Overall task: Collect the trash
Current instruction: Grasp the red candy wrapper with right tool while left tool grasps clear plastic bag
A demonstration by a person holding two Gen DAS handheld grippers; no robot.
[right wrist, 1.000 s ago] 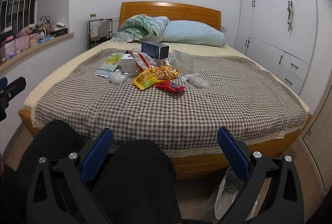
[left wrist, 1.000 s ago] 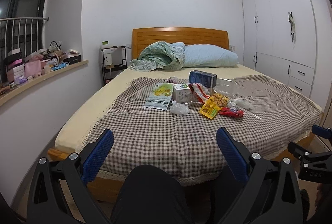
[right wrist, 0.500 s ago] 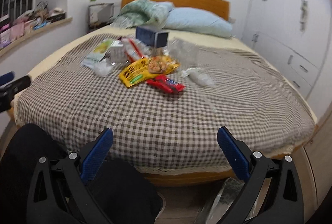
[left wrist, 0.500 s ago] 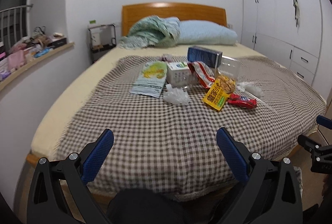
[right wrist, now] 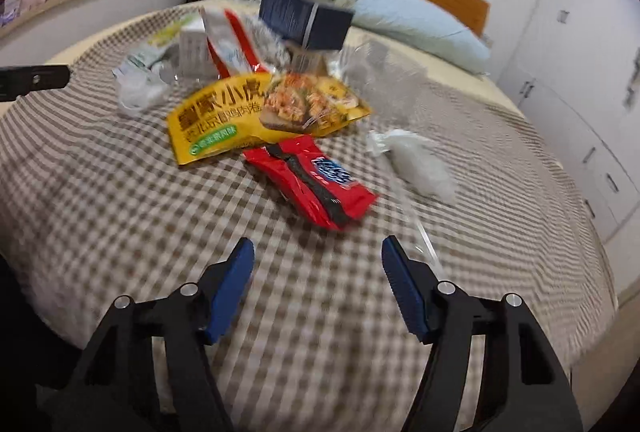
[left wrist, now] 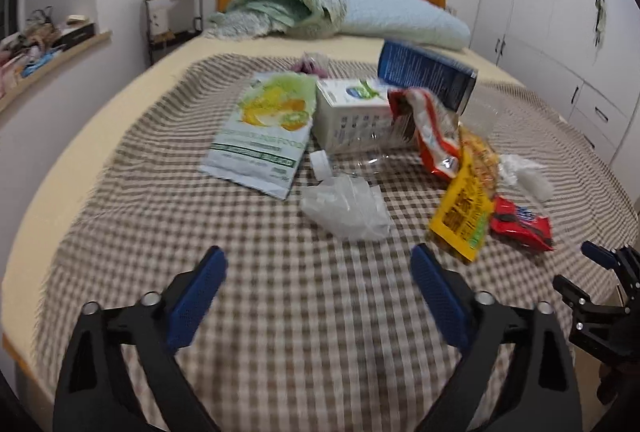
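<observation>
Right hand-held gripper (right wrist: 318, 258): fingers apart, empty, above the bed (right wrist: 120, 252). Red wrapper (right wrist: 312, 180) lies centre frame, just ahead. Judged light, thin, slippery; pinch its near edge. Left hand-held gripper (left wrist: 318, 268): likewise apart, empty, facing the clear plastic bag (left wrist: 348, 208).

left tool (left wrist: 316, 264) spread, empty | clear bag (left wrist: 348, 210) just ahead

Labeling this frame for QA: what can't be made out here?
- Right wrist view: motion blur smears the blue box print.
- Left wrist view: right gripper cut by the frame edge, opening unreadable there.
- Left wrist view: purple item behind the white carton, too small to identify.
</observation>
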